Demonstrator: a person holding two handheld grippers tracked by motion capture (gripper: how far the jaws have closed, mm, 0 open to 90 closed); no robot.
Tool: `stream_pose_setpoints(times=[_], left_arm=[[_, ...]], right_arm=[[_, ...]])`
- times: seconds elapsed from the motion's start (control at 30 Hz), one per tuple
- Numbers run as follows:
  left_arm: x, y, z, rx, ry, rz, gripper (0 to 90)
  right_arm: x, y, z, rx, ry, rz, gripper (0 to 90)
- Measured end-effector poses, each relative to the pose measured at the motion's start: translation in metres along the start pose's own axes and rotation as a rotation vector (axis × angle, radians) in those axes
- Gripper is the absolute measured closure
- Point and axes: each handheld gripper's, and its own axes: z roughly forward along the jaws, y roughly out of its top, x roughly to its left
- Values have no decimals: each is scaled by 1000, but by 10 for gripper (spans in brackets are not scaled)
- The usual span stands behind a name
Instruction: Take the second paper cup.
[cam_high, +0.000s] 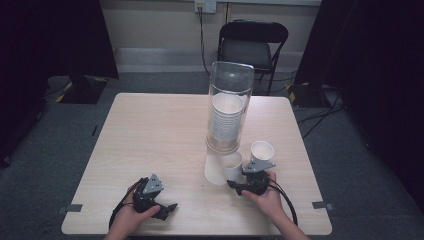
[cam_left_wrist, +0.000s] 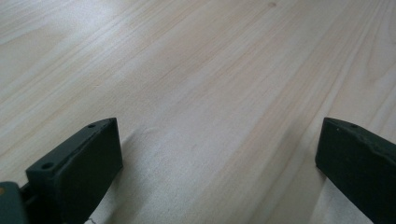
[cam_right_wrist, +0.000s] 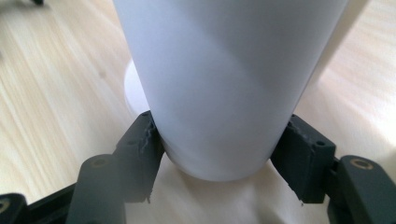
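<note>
A white paper cup (cam_right_wrist: 219, 88) is clamped between the 2 jaws of the right gripper (cam_right_wrist: 219, 158), the pads pressed against its lower wall on either side. In the high view the same cup (cam_high: 262, 151) is seen held above the right gripper (cam_high: 257, 170), its open mouth tilted up and away from the person, just to the right of the dispenser's foot. The clear cup dispenser (cam_high: 229, 107) is stood upright near the middle of the counter (cam_high: 150, 130), with a stack of white cups (cam_high: 226, 122) visible inside the tube. At its base, 1 more white cup (cam_high: 232, 166) is seen hanging out beside the white foot (cam_high: 214, 170). The left gripper (cam_high: 167, 207) is held low over the near left part of the counter, well apart from the dispenser; in the left gripper view its jaws are spread wide with nothing between them, and bare pale wood (cam_left_wrist: 210, 93) is seen beyond. A black chair (cam_high: 252, 45) is placed behind the counter.
</note>
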Motion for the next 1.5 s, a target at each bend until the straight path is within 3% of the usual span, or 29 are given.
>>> stream_pose_setpoints(times=[0.33,0.37,0.5,0.97,1.03,1.1,1.13,1.2,1.27,1.33,1.37,1.4,1.43,1.47,1.5], left_arm=[[0,0,0,0,0,0,0],[0,0,0,0,0,0,0],[0,0,0,0,0,-1,0],[0,0,0,1,0,0,0],[-1,0,0,0,9,-4,3],[-2,1,0,-13,20,-9,20],[-3,2,0,-31,20,-10,75],[-5,8,0,-47,5,-40,252],[-8,11,1,-59,0,-58,128],[-12,25,-4,-91,-25,-96,195],[-12,25,-4,-91,-25,-96,182],[-14,35,-7,-111,-56,-138,143],[-14,35,-7,-111,-56,-138,161],[-15,45,-12,-145,-104,-177,166],[-16,50,-13,-168,-118,-202,164]], right_arm=[[-4,-14,-16,4,0,-2,364],[-5,-20,-19,28,-12,-9,364],[-9,-24,-25,34,-27,-10,363],[-12,-26,-27,36,-26,-16,365],[-9,-27,-28,20,-23,-60,368],[-6,-26,-29,-9,4,-54,369],[-5,-26,-30,-34,16,-58,369],[-1,-23,-30,-63,45,-83,369],[2,-21,-30,-76,55,-97,368],[10,-19,-25,-76,71,-142,367],[10,-19,-25,-76,71,-142,367],[15,-17,-20,-76,89,-170,367],[15,-17,-20,-76,89,-170,367],[20,-14,-17,-82,105,-197,367],[23,-13,-15,-84,116,-206,366]])
